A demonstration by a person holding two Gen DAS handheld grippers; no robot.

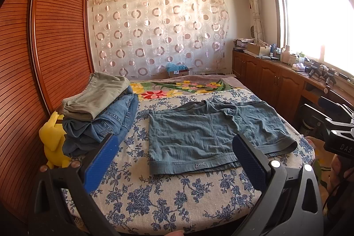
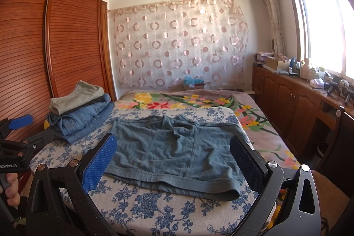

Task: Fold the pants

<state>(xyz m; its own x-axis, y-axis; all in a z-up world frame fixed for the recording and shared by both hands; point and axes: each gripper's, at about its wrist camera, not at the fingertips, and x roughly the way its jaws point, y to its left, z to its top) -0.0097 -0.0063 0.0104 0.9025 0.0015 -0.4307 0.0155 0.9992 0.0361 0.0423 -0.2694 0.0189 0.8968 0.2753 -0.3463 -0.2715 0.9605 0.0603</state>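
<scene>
While we hold both grippers above the near edge of the bed [image 1: 154,209], the shorts [image 1: 212,138] lie spread flat on the floral sheet, waistband toward us and one leg hem curling at the right. Our left gripper [image 1: 174,160] is spread wide and holds nothing; our right gripper [image 2: 172,160] is likewise released, its blue pads framing the shorts. Folded clothes [image 2: 77,112] (jeans under a khaki pair) sit stacked at the left by the wardrobe [image 2: 44,37].
</scene>
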